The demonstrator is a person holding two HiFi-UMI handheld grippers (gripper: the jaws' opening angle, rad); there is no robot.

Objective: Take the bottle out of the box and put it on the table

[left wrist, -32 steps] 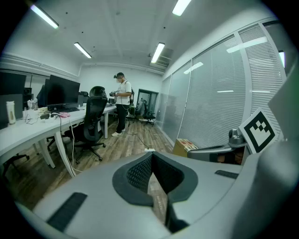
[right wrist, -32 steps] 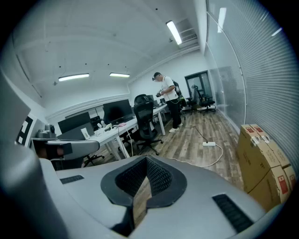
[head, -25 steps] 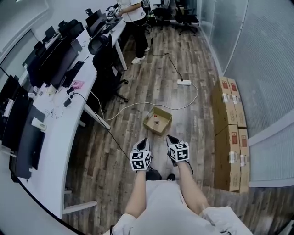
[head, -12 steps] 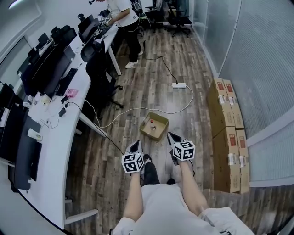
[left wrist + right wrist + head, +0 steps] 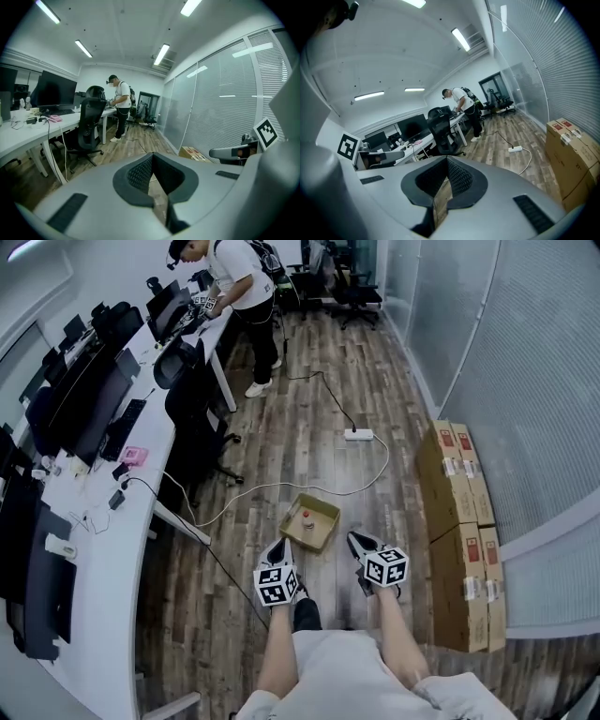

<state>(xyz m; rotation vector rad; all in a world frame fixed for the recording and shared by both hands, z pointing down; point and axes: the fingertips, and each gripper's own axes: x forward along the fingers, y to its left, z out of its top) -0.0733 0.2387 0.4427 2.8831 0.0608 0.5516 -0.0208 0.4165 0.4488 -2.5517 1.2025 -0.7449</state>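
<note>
Since a second ago we have drawn closer to the box [image 5: 327, 511] on the floor. Our left claw [image 5: 279, 547] and right claw [image 5: 354, 538], both pressed together and empty, sit either side of its near end, and the bottle [image 5: 307, 518] stands inside — just ahead, between them

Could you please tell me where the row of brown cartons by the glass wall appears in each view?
Head view: the cartons run along the right side, against the glass wall.
Left gripper view: low and right of centre, partly behind the gripper's body.
Right gripper view: at the far right edge, lower half.
Shared landmark: the standing person in a white shirt.
</note>
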